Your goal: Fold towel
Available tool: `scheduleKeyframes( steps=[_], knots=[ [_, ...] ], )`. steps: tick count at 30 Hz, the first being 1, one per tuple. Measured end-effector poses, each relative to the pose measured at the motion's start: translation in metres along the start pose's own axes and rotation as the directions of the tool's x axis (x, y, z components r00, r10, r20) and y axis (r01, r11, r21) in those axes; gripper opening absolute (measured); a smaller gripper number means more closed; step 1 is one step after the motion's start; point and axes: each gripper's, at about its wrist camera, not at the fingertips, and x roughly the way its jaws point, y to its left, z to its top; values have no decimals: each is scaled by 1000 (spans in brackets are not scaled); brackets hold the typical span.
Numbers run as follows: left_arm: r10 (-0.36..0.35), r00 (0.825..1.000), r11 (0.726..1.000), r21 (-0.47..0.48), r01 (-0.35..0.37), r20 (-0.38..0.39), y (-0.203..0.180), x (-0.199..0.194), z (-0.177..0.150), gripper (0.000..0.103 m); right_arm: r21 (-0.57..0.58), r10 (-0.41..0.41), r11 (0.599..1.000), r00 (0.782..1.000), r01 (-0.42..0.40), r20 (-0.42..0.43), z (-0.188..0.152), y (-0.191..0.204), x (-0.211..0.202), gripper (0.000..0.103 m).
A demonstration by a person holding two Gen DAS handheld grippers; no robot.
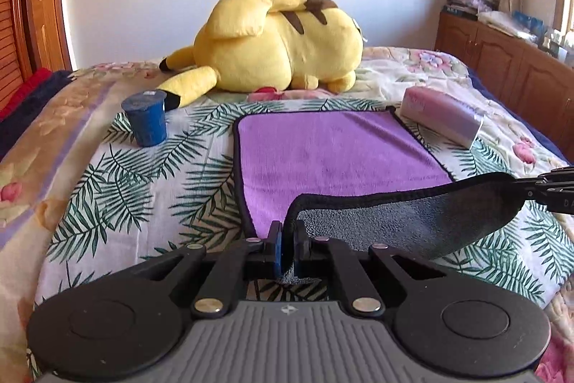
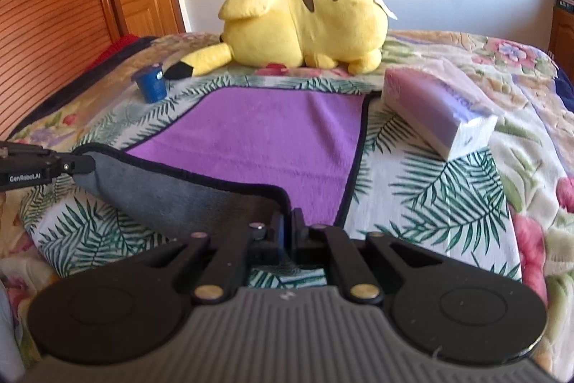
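On the leaf-print bedspread (image 1: 107,189): near towel (image 1: 333,153) edge lifted, gray underside up.
Nearest, left gripper (image 1: 287,239) and right gripper (image 2: 288,232) each pinched tight on a near corner, raised hem running left to right. Beyond, purple face lying flat, stretching away toward blue cup (image 1: 145,119), tissue pack (image 2: 437,110), then yellow plush (image 1: 276,45).

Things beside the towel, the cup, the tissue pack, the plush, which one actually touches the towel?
The tissue pack: its near-left end overlaps the towel's far right corner. The blue cup and yellow plush sit apart.
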Motion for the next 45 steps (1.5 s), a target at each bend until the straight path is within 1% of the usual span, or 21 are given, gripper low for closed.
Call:
scheduleKeyframes(
  steps=[11, 19, 27, 30, 35, 45],
  knots=[
    [-5, 999, 1000, 12, 4, 42, -1, -10, 9, 0, -18, 10, 1000, 999, -9, 52, 9, 0, -7, 4],
    [-7, 998, 1000, 26, 5, 57, -2, -7, 17, 0, -45, 12, 999, 996, -8, 85, 18, 1, -6, 4],
    [-12, 997, 999, 52, 8, 72, -1, 1, 31, 0, -88, 2, 996, 995, 7, 99, 27, 1, 6, 4],
    [-12, 997, 997, 71, 7, 71, -1, 8, 34, 0, -108, 15, 994, 994, -3, 106, 30, 1, 10, 4],
    [-13, 998, 995, 96, 7, 65, -1, 18, 38, 0, -127, 11, 992, 994, 2, 106, 33, -1, 18, 4],
    [-6, 998, 992, 123, -2, 66, 1, 33, 45, 0, -136, 1, 991, 994, 14, 111, 39, -7, 36, 3]
  ],
)
